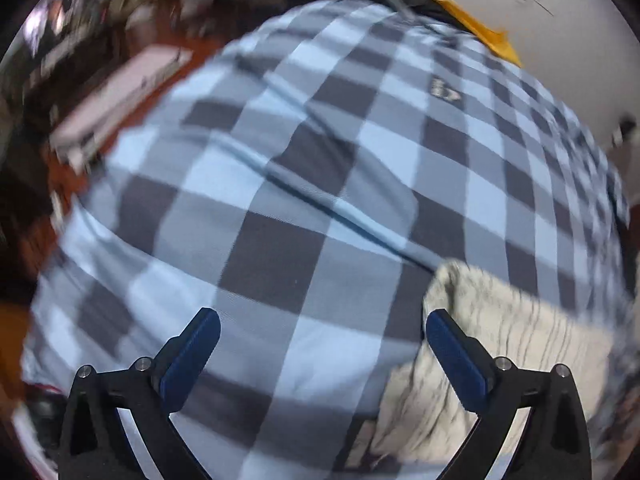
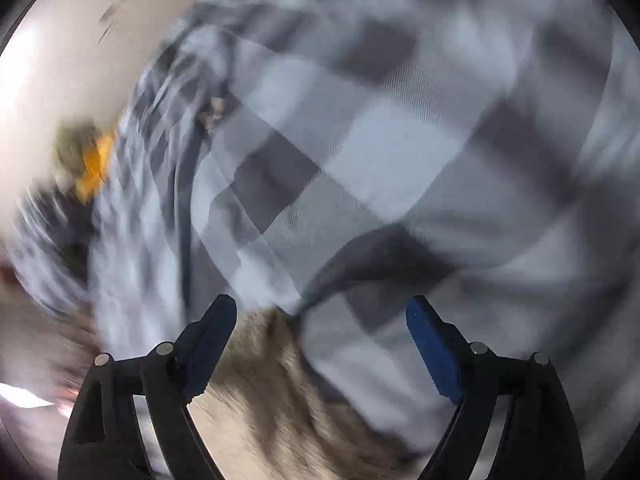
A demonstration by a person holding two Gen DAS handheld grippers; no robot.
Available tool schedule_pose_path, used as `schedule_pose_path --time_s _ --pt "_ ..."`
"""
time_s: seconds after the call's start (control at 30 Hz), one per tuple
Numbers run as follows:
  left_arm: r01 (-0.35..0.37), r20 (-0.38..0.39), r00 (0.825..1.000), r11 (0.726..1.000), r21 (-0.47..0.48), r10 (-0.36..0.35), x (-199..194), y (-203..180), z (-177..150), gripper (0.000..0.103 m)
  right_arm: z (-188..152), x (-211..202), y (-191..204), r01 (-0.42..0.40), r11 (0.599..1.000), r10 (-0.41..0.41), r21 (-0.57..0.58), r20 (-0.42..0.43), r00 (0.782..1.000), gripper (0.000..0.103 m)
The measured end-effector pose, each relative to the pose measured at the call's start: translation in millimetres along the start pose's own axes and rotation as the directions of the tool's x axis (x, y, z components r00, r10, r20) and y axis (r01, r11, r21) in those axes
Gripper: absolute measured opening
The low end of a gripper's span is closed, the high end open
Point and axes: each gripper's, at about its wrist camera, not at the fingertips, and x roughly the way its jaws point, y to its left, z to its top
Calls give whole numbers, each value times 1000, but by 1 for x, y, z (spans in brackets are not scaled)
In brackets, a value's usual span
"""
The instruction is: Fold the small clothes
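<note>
A cream, dark-streaked garment lies on a blue-and-grey checked cloth at the lower right of the left wrist view. My left gripper stands open above the checked cloth; its right finger is at the garment's left edge, and nothing is between the pads. In the blurred right wrist view the same cream garment shows at the bottom, under and between the jaws. My right gripper is open over it and over the checked cloth.
A pale flat box lies on a reddish-brown surface at the upper left. An orange item sits at the cloth's far edge by a white wall. Cluttered things fill the far upper left. The orange item also shows at the left.
</note>
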Motion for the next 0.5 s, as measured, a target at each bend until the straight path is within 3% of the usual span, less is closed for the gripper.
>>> schedule_pose_path --time_s 0.1,0.17,0.27,0.37,0.43,0.5 --pt "-59 62 997 982 177 49 -23 -54 -27 103 -48 -34 54 -11 985 11 -172 -2 1000 85" --pt "17 59 998 967 256 -33 -32 -91 -52 103 -86 -48 93 -10 961 11 -278 3 1000 86" --pt "170 19 983 940 297 -184 -27 -140 -82 103 -151 -51 146 -25 871 39 -490 18 999 86" --pt "224 -13 973 921 319 -233 -7 -167 -99 103 -200 -38 183 -47 771 109 -635 59 992 85" --pt "230 -34 972 911 343 -232 10 -177 -106 103 -215 -30 183 -43 784 157 -619 131 979 85" --pt "250 -62 968 898 363 -244 29 -184 -111 103 -220 -17 179 -151 807 223 -571 57 973 85"
